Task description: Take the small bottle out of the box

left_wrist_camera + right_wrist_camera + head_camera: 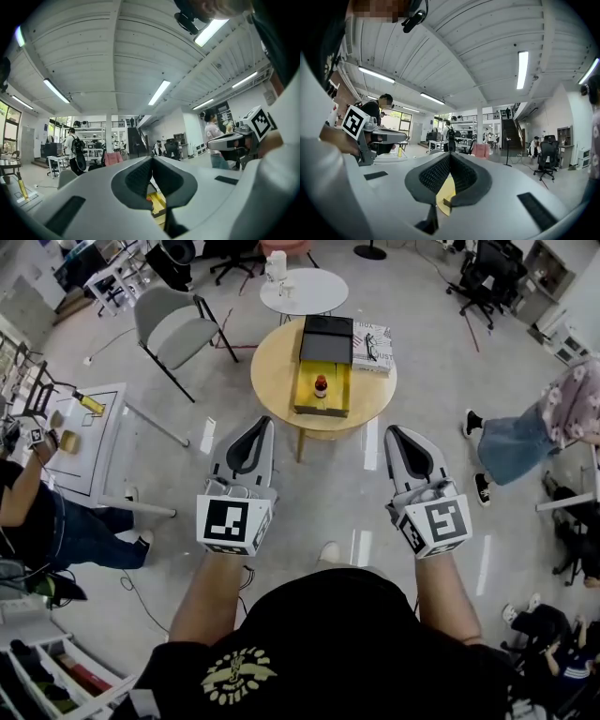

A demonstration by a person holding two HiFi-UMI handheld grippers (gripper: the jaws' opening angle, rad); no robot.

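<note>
Bottle (321,385) upright inside yellow box (324,407) on round table (277,367), my left gripper (263,425) and right gripper (393,432) both pinched closed on nothing, held level, I see them well short of the table.

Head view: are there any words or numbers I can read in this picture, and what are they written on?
No text here reads clearly.
On the white printed booklet lying on the round wooden table: dark print, too small to read.
On the black T-shirt: a yellow emblem with lettering, too blurred to read.
On the marker cubes of the left gripper and right gripper: black-and-white square patterns, no words.
</note>
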